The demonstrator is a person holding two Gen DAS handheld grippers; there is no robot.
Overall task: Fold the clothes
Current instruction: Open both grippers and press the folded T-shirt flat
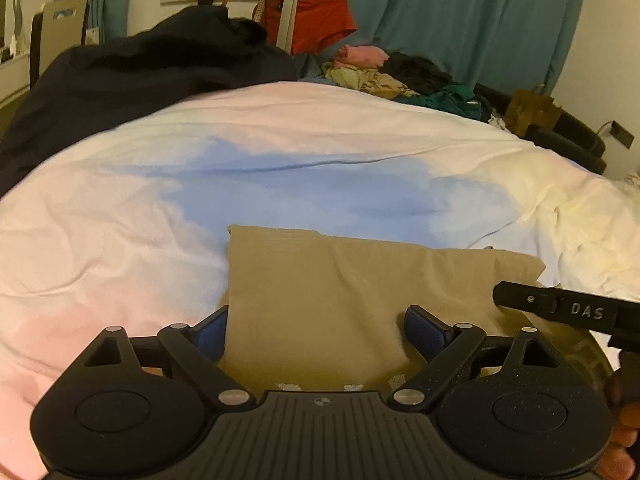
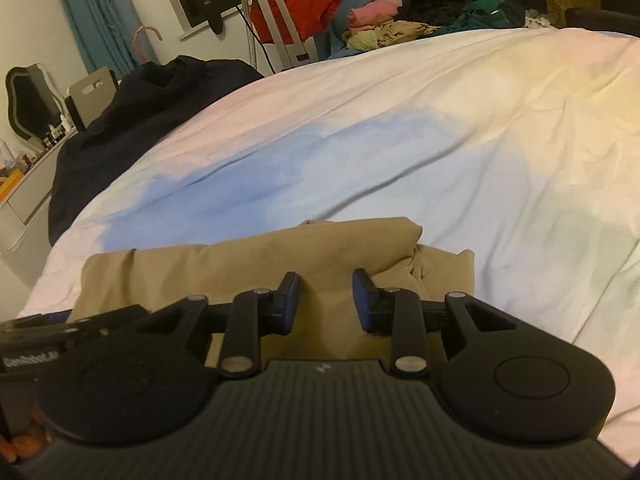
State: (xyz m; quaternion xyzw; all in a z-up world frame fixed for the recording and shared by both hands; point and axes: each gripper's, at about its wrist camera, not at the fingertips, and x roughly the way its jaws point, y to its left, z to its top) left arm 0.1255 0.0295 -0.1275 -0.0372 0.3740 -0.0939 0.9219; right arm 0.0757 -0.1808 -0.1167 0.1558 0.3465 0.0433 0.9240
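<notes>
The bed [image 1: 120,216] carries a pastel cover and fills most of both views. At its far edge lie a dark garment [image 1: 140,68] and a loose heap of clothes [image 2: 400,24], well apart from the work area.

The tan garment [image 1: 340,300] lies at the near edge of the bed, already doubled into a rough rectangle.

The left gripper [image 1: 314,332] is spread wide, its fingers straddling the garment's left portion and clasping nothing. The right gripper [image 2: 326,300] is also released, with a narrower gap, poised over the right portion.

Risks, as a judgement:
- The soft cover may be pinched together with the cloth if a finger digs in.
- A grip on the top layer alone would peel the fold apart.
- The grippers sit close together and could collide.

View differences:
- The right wrist view shows a bunched, uneven right end of the tan garment; the left view shows that end only as a corner.
- The left wrist view shows the garment's straight left edge and the right gripper's body entering from the side.
</notes>
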